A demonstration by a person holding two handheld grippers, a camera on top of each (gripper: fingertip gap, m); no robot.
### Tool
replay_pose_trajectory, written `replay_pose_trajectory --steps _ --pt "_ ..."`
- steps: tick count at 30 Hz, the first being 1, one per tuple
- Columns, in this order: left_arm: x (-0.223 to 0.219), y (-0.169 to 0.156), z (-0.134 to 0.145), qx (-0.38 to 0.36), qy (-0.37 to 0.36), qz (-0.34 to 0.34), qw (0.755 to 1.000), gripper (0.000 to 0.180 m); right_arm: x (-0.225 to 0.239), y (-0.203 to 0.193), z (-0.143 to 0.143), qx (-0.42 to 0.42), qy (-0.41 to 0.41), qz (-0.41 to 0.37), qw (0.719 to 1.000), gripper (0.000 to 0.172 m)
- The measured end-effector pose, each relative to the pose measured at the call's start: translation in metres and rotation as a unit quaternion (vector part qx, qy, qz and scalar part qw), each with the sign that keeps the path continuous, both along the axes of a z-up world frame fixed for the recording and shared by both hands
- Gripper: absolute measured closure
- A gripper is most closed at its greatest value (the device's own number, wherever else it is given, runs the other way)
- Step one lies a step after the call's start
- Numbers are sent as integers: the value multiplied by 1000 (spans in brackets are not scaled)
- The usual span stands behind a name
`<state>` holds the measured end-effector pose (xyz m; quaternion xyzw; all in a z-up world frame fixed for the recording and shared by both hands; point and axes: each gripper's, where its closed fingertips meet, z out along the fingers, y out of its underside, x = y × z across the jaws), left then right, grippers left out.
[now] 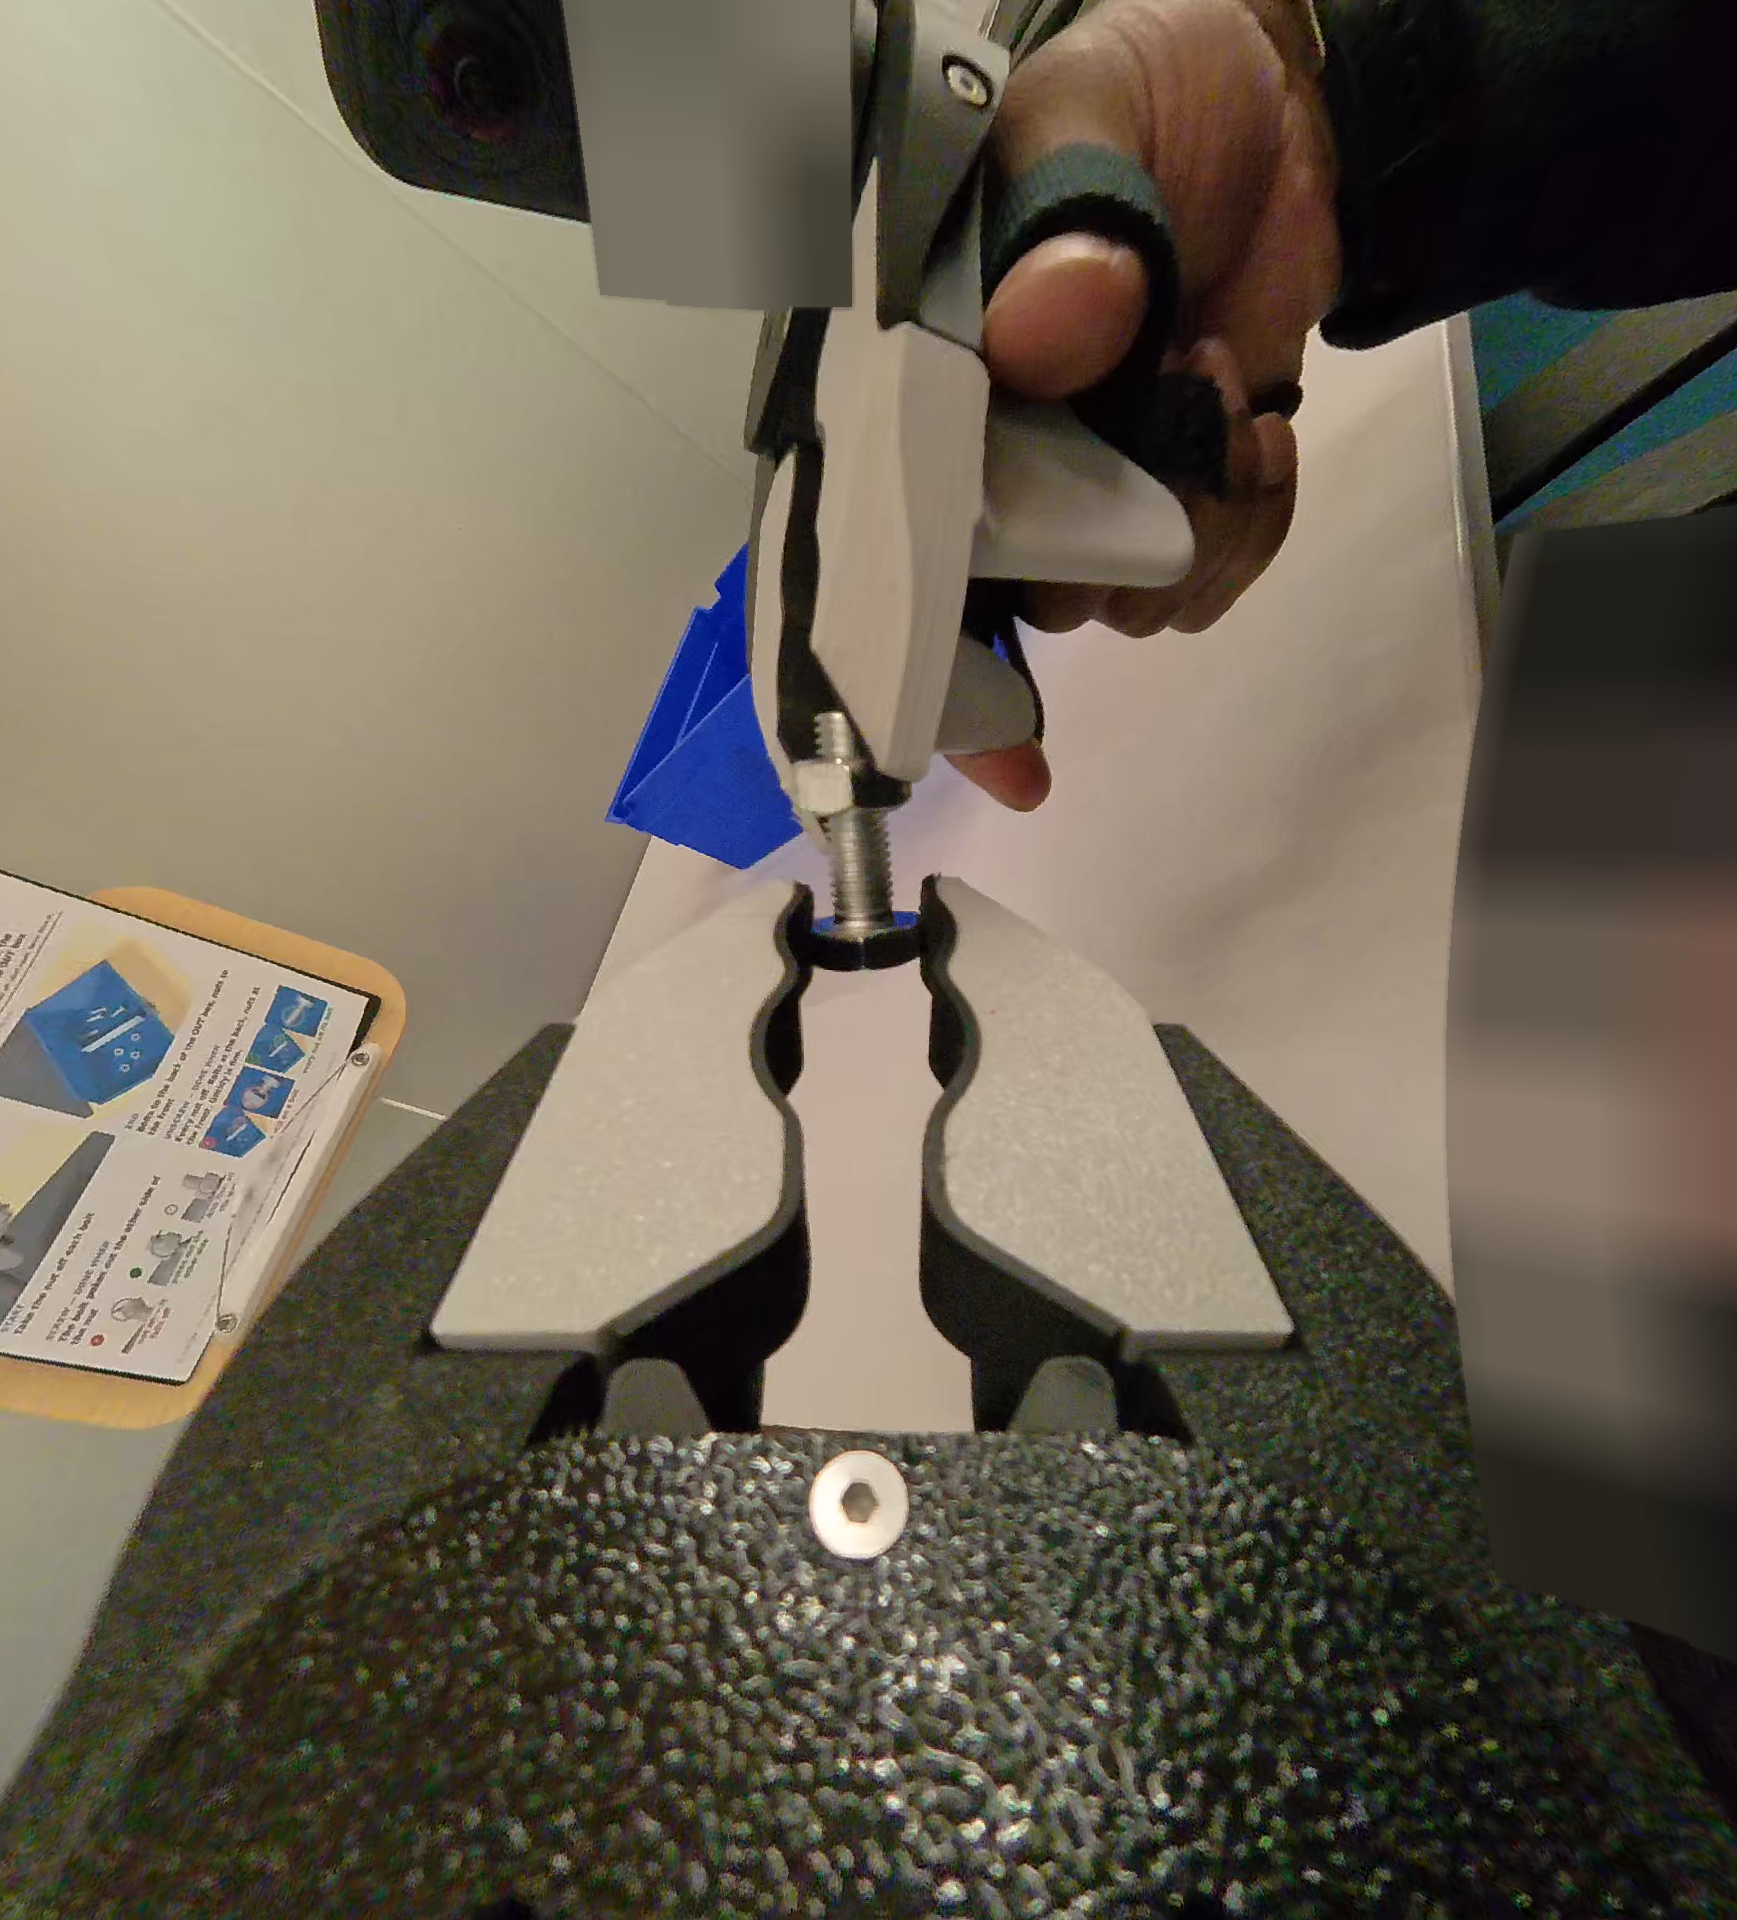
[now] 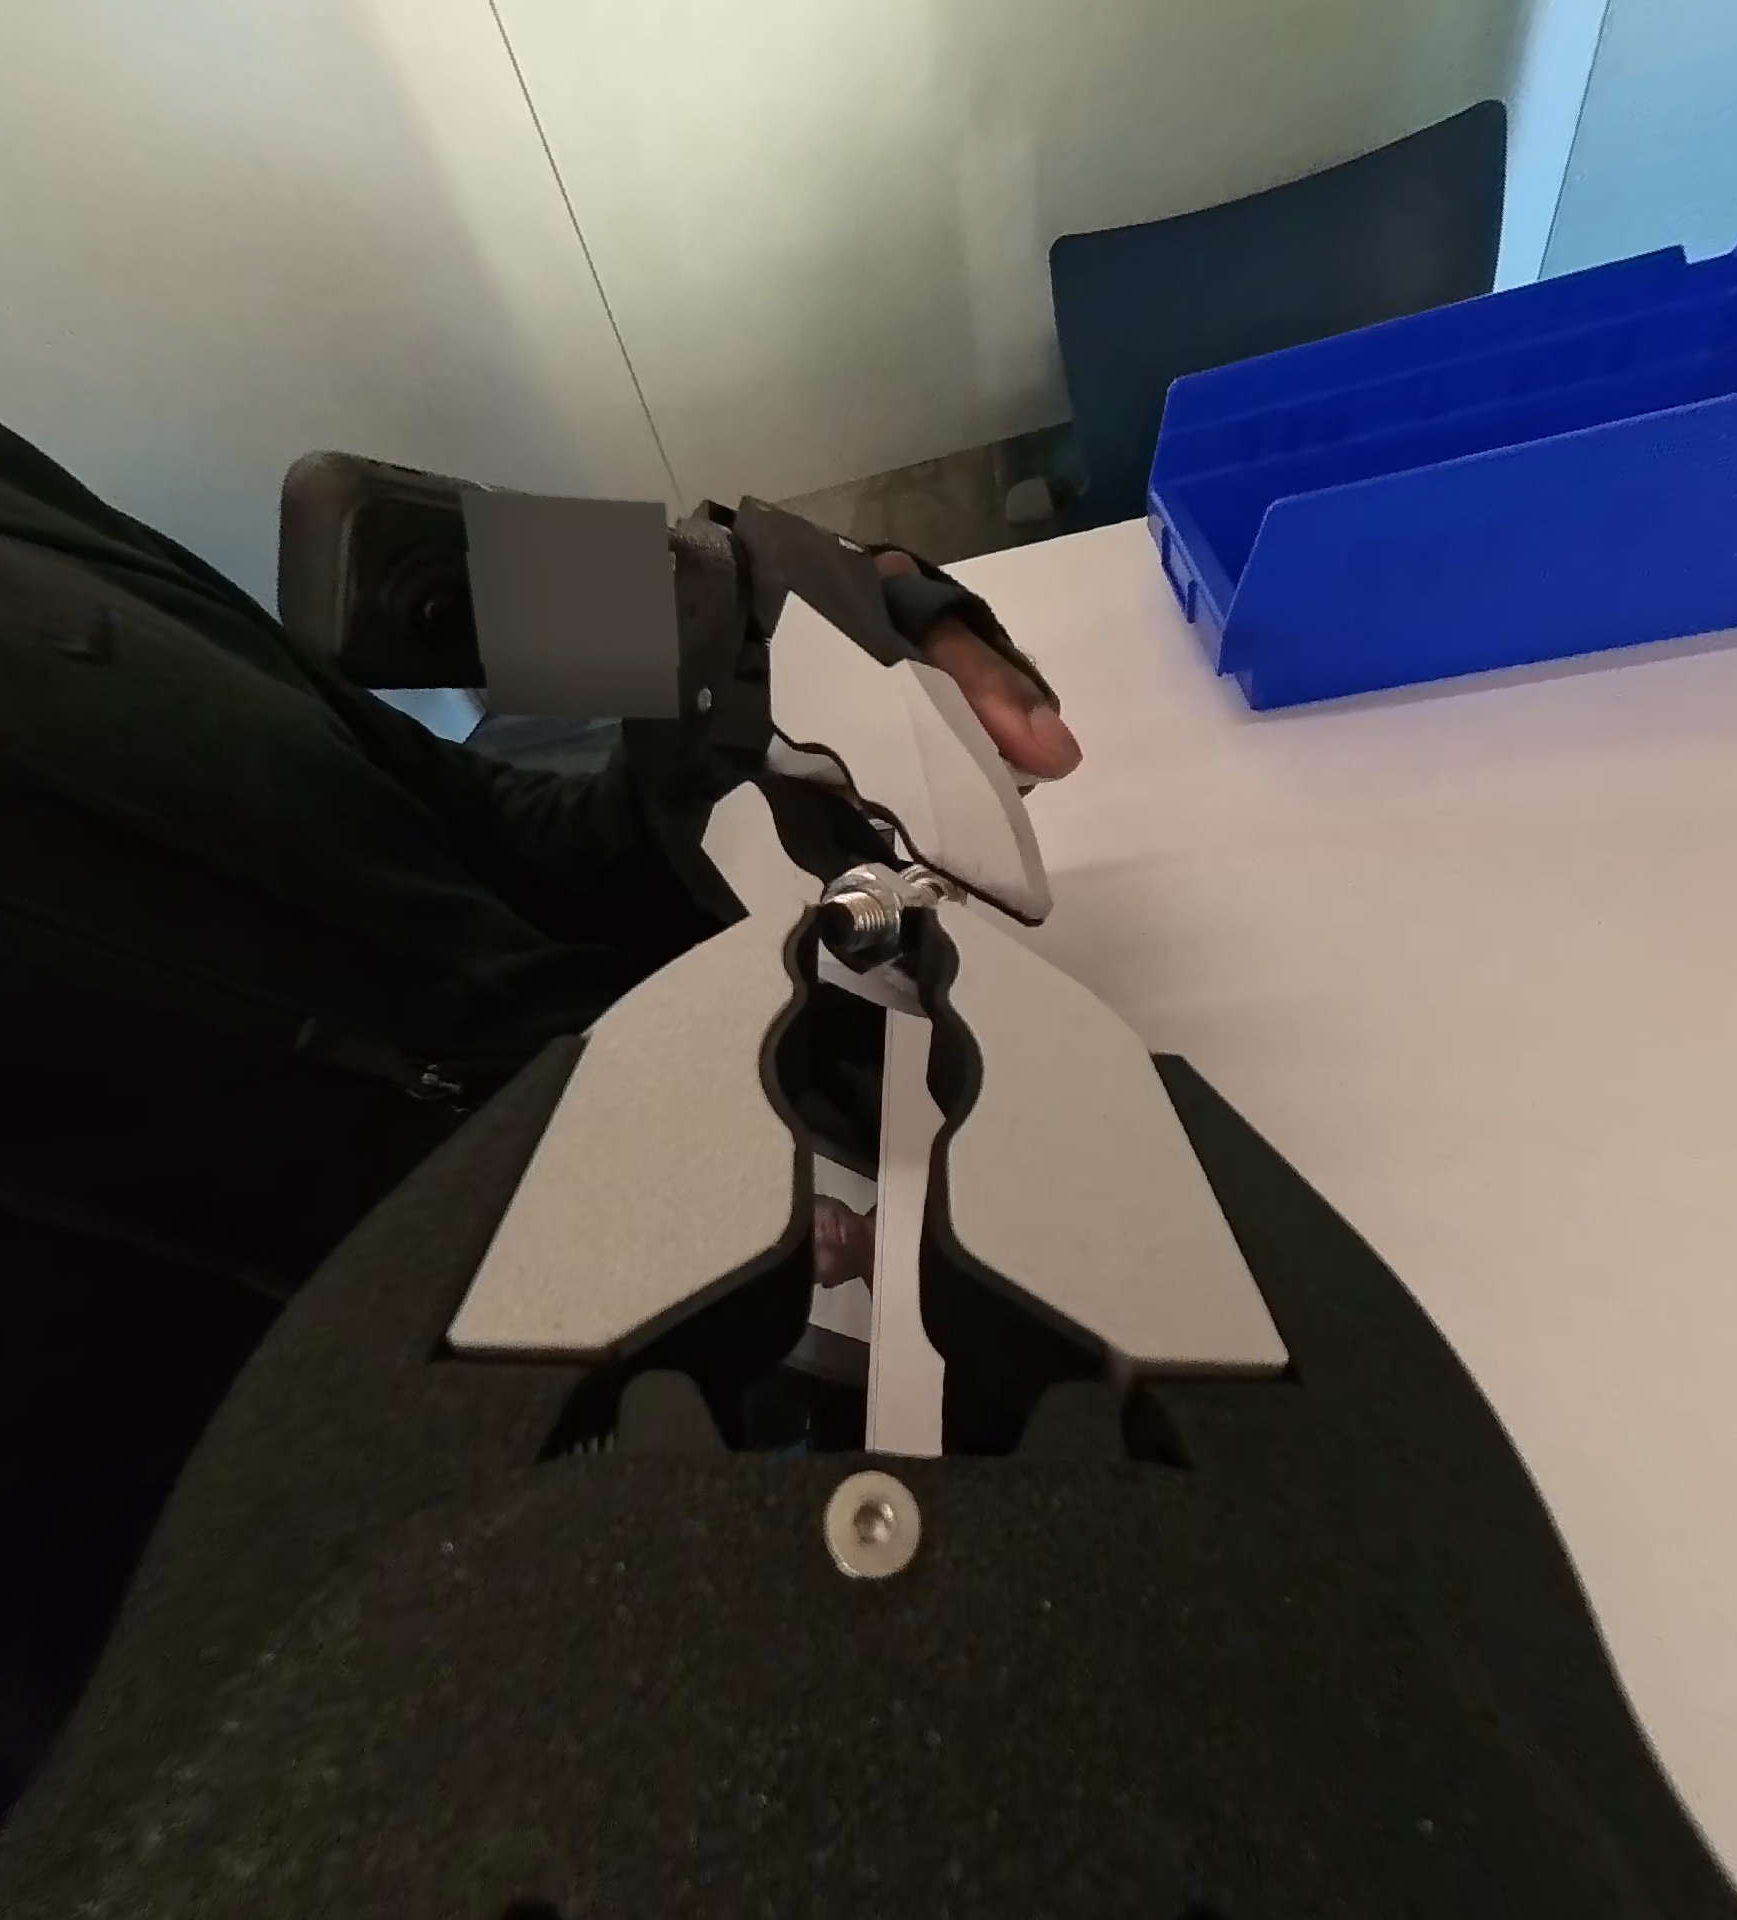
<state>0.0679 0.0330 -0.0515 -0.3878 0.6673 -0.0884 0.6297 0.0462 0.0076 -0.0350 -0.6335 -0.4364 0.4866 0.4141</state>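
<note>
A pale wall (image 1: 220, 520) backs a white counter (image 2: 1363, 935). On the counter an empty blue bin (image 2: 1466, 499) stands well off to the right, with a dark chair (image 2: 1259, 312) behind it. A wooden clipboard (image 1: 147, 1143) carrying a printed, illustrated sheet lies off to the left.

Both grippers meet nearly tip to tip above the counter, joined by one steel bolt (image 1: 859, 873). The left gripper (image 1: 862, 940) is closed on the bolt's dark hex head, which sits in the notch at the very ends of its fingers, both tips against it. From there the threaded shank runs straight ahead, roughly in line with those fingers and leaning slightly left.

Farther along the shank sits a steel nut (image 1: 822, 787). The right gripper (image 2: 869, 940), held in a gloved hand (image 1: 1155, 364), comes in from the far side and clamps that nut between its tips. A short stub of thread pokes out past the nut, into the space between the right gripper's fingers.

So the bolt's long axis lies between the two grippers, head toward the left one and nut toward the right. Neither bolt nor nut touches the counter, and the bin is well apart from both.
</note>
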Motion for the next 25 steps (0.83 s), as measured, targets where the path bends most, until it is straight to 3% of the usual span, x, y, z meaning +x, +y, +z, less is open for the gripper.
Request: replay_pose_trajectory --steps 6,11,14,18,20,22,25 --pt "1 4 -2 4 8 15 1000 162 1 2 -4 21 -17 -10 1000 154" --pt "-1 18 -6 41 16 72 996 162 6 14 -12 78 -59 -53 994 152" --pt "-7 30 -6 71 19 123 990 162 10 23 -17 77 -73 -92 990 133" --pt "-9 35 -13 91 48 159 982 162 10 32 -21 89 -82 -141 983 128" --pt "-8 34 -16 94 58 167 980 162 7 34 -23 100 -89 -152 979 132" --pt "-7 31 -20 93 74 165 979 162 6 34 -24 123 -101 -153 975 153" --pt "-4 26 -30 32 82 143 986 162 5 30 -30 176 -139 -128 966 154"
